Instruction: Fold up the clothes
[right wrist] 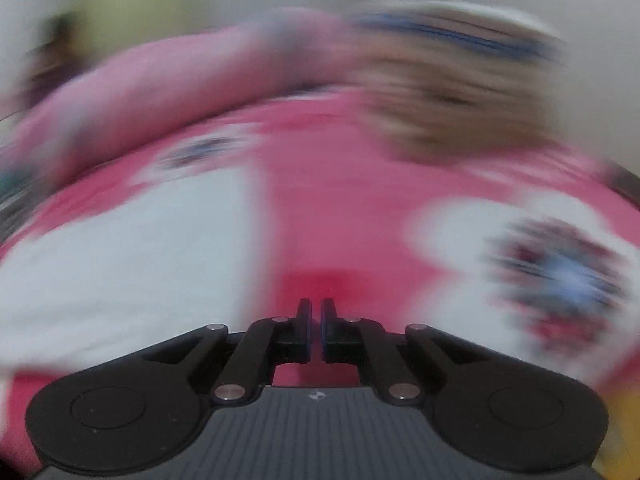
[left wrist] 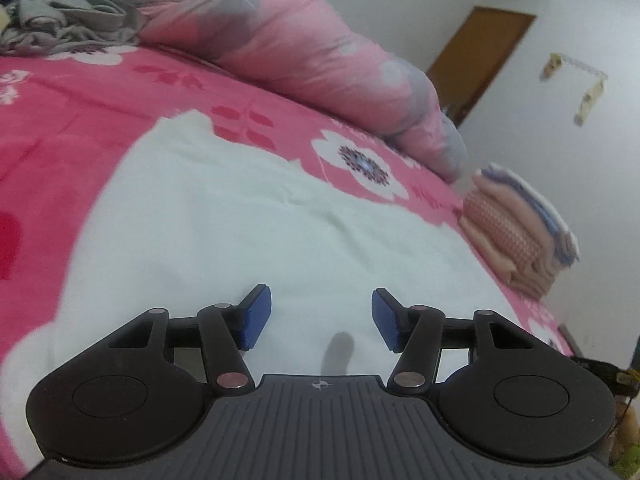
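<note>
1 white garment point(left wrist: 224, 232), 1 folded stack point(left wrist: 516, 236)

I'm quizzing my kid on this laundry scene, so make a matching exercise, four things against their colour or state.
Things:
1. left gripper
2. right gripper
3. garment under the left gripper
4. folded stack

Descriptions:
A. peach patterned, at the bed's edge
B. white, spread flat
C. open
D. shut, holding nothing

Pairs: 1-C, 2-D, 3-B, 4-A
</note>
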`<act>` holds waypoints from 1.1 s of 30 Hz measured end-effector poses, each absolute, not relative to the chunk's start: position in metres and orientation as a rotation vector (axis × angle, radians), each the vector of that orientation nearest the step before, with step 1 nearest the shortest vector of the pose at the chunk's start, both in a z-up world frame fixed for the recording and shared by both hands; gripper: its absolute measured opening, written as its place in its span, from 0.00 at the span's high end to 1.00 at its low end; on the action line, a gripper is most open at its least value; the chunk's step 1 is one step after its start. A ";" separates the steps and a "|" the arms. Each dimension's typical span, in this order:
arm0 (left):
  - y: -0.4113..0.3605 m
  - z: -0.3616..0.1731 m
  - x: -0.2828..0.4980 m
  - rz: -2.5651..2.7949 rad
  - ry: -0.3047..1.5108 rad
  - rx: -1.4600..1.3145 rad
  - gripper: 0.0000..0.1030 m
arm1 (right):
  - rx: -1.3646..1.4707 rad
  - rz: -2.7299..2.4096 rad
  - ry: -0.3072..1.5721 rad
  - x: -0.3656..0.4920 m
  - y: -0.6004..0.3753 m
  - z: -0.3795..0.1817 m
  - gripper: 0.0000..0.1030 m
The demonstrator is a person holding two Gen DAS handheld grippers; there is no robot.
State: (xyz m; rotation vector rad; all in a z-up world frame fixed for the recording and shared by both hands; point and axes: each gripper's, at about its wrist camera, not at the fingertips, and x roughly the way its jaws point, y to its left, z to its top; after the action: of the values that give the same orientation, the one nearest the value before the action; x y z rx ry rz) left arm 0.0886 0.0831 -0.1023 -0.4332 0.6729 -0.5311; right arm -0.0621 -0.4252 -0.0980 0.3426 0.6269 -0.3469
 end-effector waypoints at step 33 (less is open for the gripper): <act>0.143 -0.127 0.054 -0.248 0.741 -0.692 0.64 | 0.760 -0.058 0.667 -0.050 -0.441 -0.129 0.94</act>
State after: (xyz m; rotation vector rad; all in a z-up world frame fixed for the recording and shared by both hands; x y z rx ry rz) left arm 0.0541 0.1430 -0.1268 -0.6917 0.7410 -0.2483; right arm -0.0504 -0.4410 -0.1289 0.7595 0.6668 -0.0582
